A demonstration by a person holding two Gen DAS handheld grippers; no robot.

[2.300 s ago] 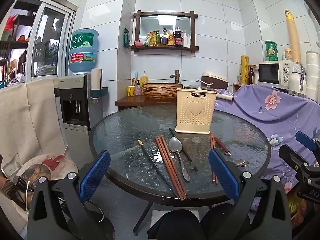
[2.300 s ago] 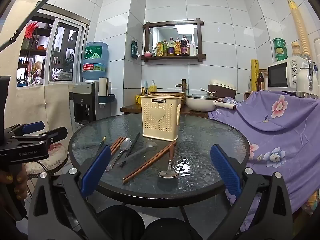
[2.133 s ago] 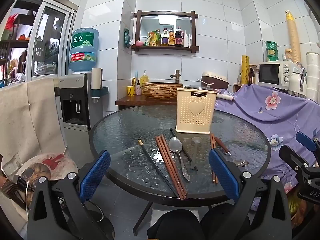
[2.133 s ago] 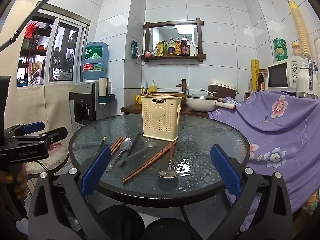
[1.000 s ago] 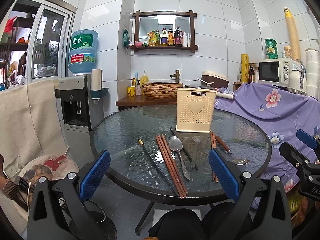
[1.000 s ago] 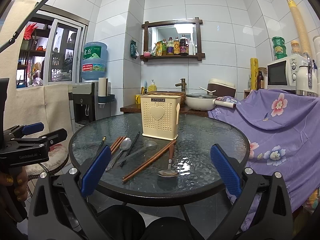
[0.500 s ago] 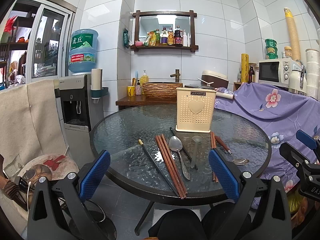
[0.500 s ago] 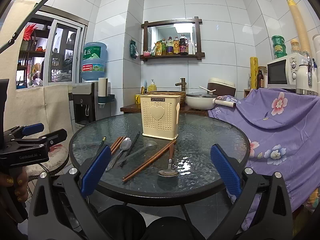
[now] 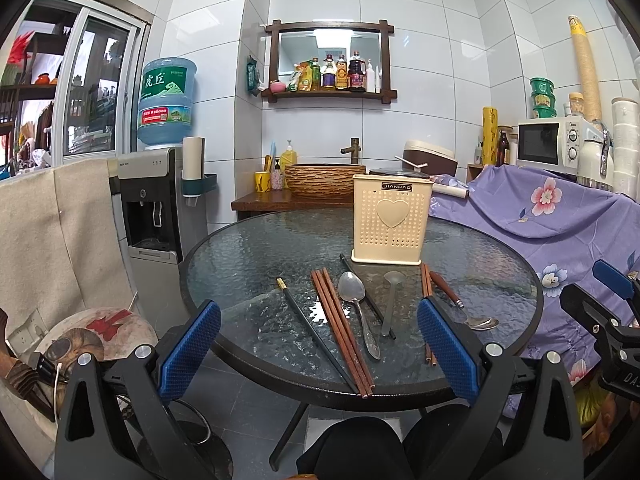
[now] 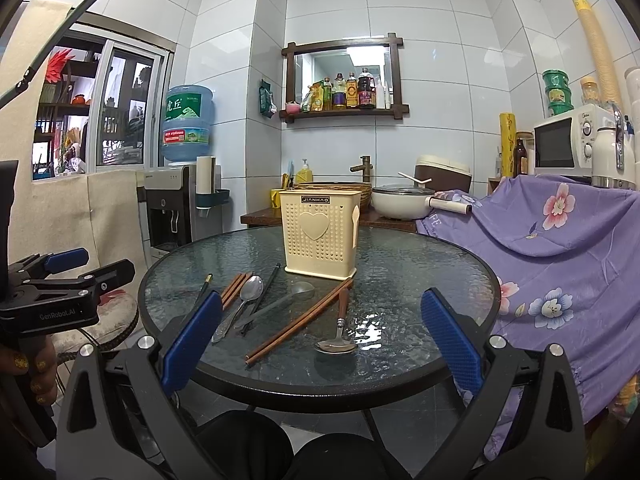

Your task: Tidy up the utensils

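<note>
Nothing is sorted yet: chopsticks (image 9: 340, 328) and spoons (image 9: 358, 312) are left beside the cream holder (image 9: 390, 220); both grippers (image 9: 318, 348) (image 10: 320, 344) are held wide open, empty

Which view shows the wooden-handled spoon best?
The right wrist view: the wooden-handled spoon lies whole on the glass table, bowl nearest the camera. In the left wrist view the left gripper's right finger hides part of the spoon.
</note>
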